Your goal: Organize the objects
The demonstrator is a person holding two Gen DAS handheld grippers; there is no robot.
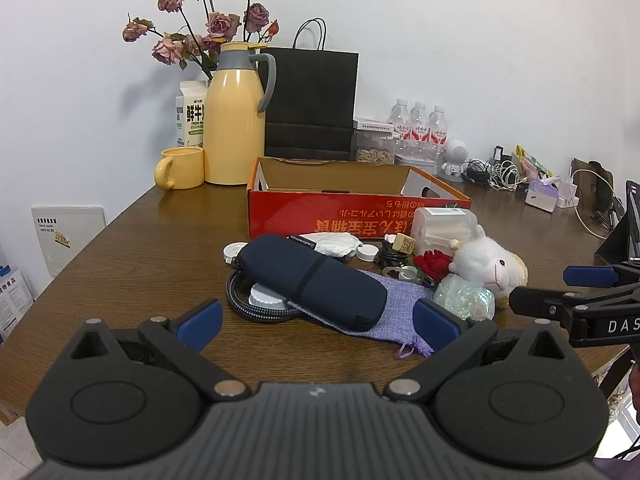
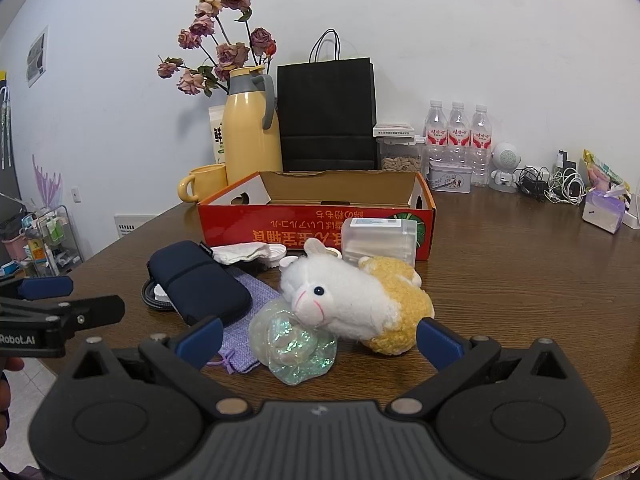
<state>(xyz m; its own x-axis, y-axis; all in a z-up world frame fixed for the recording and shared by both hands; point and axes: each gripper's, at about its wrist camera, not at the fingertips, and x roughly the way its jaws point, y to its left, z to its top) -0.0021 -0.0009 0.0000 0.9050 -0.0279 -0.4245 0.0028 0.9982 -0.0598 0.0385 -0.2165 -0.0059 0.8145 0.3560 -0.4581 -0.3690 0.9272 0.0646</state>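
left gripper (image 1: 318, 322) at bottom of frame, jaws spread wide, holding nothing; right gripper (image 2: 320, 336) likewise wide apart and empty; just beyond, centre frame: navy pouch (image 1: 316, 278) on a lilac cloth bag (image 1: 394, 300), iridescent wrap (image 2: 294, 344) touching plush sheep (image 2: 356, 300); behind them the red cardboard box (image 1: 352, 216), open; yellow jug (image 1: 236, 116) upper left.

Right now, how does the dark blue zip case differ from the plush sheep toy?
The dark blue zip case is smooth, flat and one dark colour; the plush sheep toy is fluffy, rounded, white and yellow. The case lies over a purple pouch and a coiled cable; the sheep leans on an iridescent bag. Both sit before the red box.
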